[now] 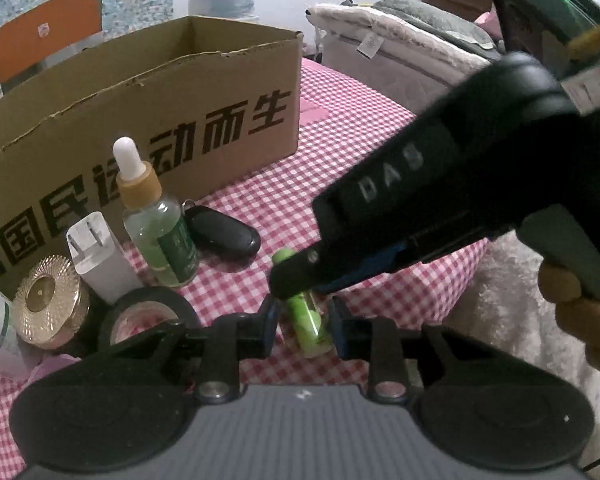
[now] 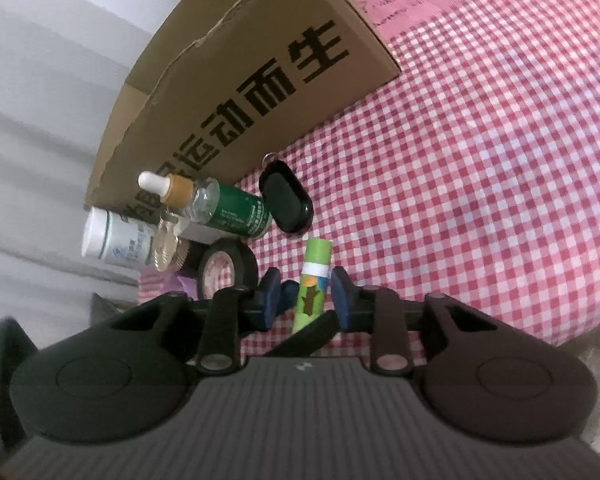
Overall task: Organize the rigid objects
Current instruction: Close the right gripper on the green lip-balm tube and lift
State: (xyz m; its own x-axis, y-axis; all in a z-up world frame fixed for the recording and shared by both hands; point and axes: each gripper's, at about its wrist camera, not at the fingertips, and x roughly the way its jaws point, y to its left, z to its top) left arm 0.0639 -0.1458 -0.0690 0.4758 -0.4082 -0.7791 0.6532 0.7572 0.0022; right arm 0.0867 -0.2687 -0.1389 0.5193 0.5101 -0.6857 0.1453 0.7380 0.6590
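Green lip-balm tube [image 1: 306, 322] lies on the red-and-white checked cloth [image 1: 340, 168], lengthwise between the fingers of the left gripper [image 1: 305, 326]. Left jaws narrow, pads flanking the tube with slivers of gap either side; contact not certain. In the left view the right gripper [image 1: 296, 280] comes in from the right, its tip over the tube's far, capped end.

Right wrist view: same tube [image 2: 311, 286] stands between the blue pads [image 2: 342, 298] of the right gripper [image 2: 306, 296]. Right pad close against it, left pad apart; a firm hold cannot be told.

Cardboard box [image 1: 148, 112] behind. Nearby: dropper bottle [image 1: 156, 220], black key fob [image 1: 224, 232], white plug adapter [image 1: 98, 256], tape roll [image 1: 144, 316], gold lid [image 1: 48, 300].
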